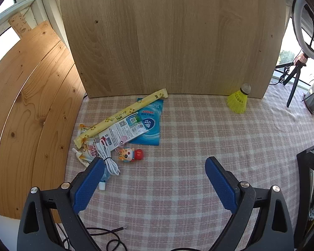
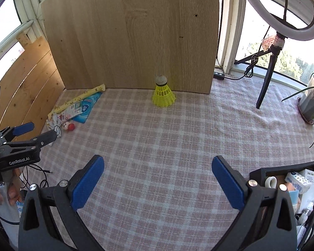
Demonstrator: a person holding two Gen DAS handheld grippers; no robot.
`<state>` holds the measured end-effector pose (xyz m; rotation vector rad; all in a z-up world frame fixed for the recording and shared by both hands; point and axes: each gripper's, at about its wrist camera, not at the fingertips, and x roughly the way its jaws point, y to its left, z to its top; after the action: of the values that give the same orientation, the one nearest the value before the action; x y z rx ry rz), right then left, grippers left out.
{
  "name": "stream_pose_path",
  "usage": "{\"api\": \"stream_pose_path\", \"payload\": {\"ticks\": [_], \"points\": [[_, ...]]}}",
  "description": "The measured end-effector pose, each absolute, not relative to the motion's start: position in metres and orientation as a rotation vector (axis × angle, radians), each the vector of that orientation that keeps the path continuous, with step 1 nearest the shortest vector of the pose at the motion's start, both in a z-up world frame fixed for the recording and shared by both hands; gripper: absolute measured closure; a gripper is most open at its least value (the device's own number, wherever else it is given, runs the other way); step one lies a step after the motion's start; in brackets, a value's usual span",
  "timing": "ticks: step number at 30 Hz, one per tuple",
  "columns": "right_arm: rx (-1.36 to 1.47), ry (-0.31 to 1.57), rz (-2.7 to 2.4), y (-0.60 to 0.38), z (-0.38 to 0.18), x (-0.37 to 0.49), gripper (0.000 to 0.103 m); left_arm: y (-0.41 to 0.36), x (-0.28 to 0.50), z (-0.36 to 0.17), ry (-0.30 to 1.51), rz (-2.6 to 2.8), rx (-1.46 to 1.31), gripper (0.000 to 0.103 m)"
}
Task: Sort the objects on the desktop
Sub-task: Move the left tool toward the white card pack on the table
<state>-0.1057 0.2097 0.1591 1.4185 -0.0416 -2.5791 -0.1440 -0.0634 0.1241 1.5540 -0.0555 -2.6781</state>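
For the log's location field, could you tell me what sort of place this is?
Probably a home desk by a window: a checked tablecloth, a ring light on a tripod, a potted plant, and a black box of odds and ends.

At lower left of the left wrist view, a blue finger pad (image 1: pixel 88 183) covers part of a small clear bottle (image 1: pixel 104 177). The black storage box (image 1: pixel 308 167) is cut by the right edge; its contents (image 2: pixel 299 183) stay indistinct.

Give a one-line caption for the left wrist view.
Open left gripper above checked tablecloth, near white cable, keychain figure; yellow shuttlecock stands apart.
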Motion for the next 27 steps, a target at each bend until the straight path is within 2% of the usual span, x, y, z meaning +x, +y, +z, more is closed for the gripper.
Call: {"api": "stream_pose_path", "payload": {"ticks": [7, 9, 10, 14, 16, 27], "points": [[1.474, -0.182, -2.517, 0.202, 0.142, -0.144, 0.0, -0.121, -0.209, 0.114, 0.027, -2.578, 1.594, 0.013], [1.487, -0.207, -2.515, 0.197, 0.134, -0.153, 0.0, -0.13, -0.227, 0.102, 0.027, -2.556, 1.621, 0.022], [1.486, -0.208, -2.523, 0.195, 0.132, -0.157, 0.001, -0.135, -0.236, 0.095, 0.029, -2.542, 1.644, 0.031], [1.487, -0.171, -2.521, 0.18, 0.124, -0.17, 0.017, -0.156, -0.265, 0.065, 0.105, -2.467, 1.751, 0.043], [1.493, -0.16, -2.506, 0.173, 0.12, -0.174, 0.018, -0.164, -0.275, 0.053, 0.138, -2.448, 1.773, 0.052], [1.539, -0.208, -2.42, 0.162, 0.096, -0.183, 0.018, -0.185, -0.293, 0.002, 0.317, -2.362, 1.873, 0.053]]}}
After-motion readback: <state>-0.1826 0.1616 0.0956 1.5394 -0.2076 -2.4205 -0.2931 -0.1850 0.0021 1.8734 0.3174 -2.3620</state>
